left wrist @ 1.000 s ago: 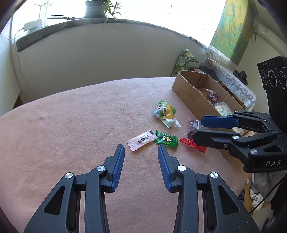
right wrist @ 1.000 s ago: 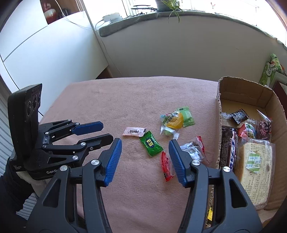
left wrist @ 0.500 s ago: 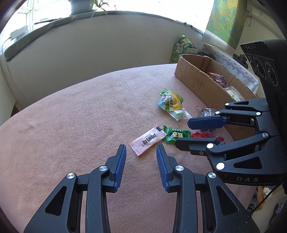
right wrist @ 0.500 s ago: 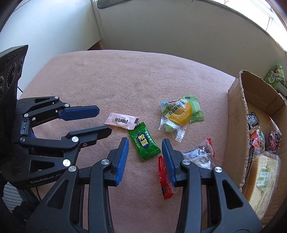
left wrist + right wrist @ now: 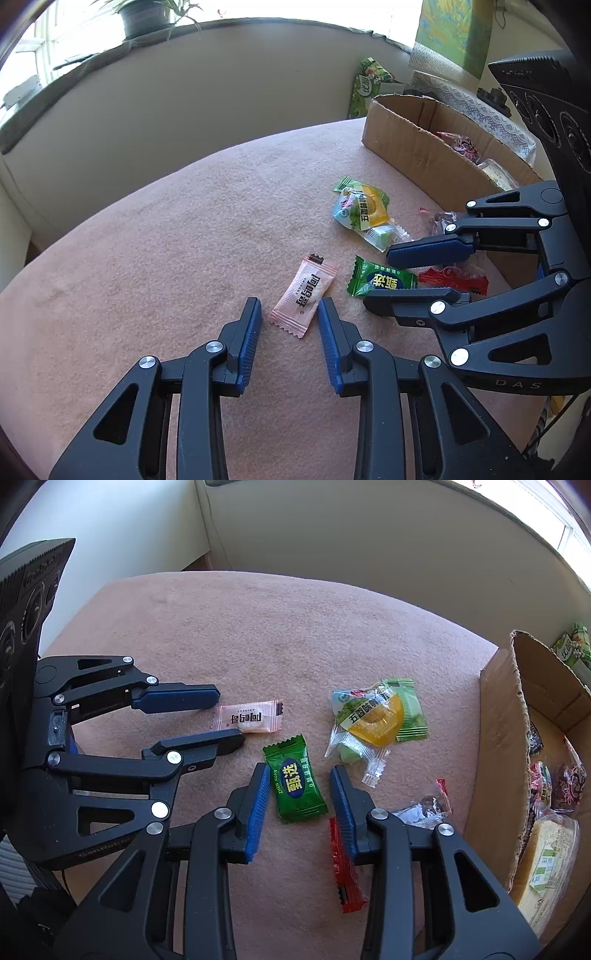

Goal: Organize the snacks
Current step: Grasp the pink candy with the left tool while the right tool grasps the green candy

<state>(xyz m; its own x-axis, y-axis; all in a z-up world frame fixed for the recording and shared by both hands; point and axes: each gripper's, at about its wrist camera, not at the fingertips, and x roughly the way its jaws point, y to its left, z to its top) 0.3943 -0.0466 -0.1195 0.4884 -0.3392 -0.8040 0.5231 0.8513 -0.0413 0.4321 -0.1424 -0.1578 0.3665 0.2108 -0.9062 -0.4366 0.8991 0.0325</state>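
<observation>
A pink candy packet (image 5: 304, 294) lies on the pink cloth, its near end between the tips of my open left gripper (image 5: 290, 308). It also shows in the right wrist view (image 5: 249, 717). A green candy packet (image 5: 297, 779) lies between the fingers of my open right gripper (image 5: 300, 775); it also shows in the left wrist view (image 5: 382, 281). A red packet (image 5: 345, 867), a clear wrapper (image 5: 424, 808) and a yellow-green snack bag (image 5: 378, 716) lie nearby. A cardboard box (image 5: 495, 746) at the right holds several snacks.
The table's pink cloth (image 5: 166, 240) ends at a pale wall behind. A green bag (image 5: 369, 86) stands behind the box (image 5: 413, 147). Both grippers sit close together, side by side. A potted plant (image 5: 147, 18) stands on the sill.
Both grippers have moved forward and down: the left onto the pink packet, the right around the green packet. The snacks have not moved.
</observation>
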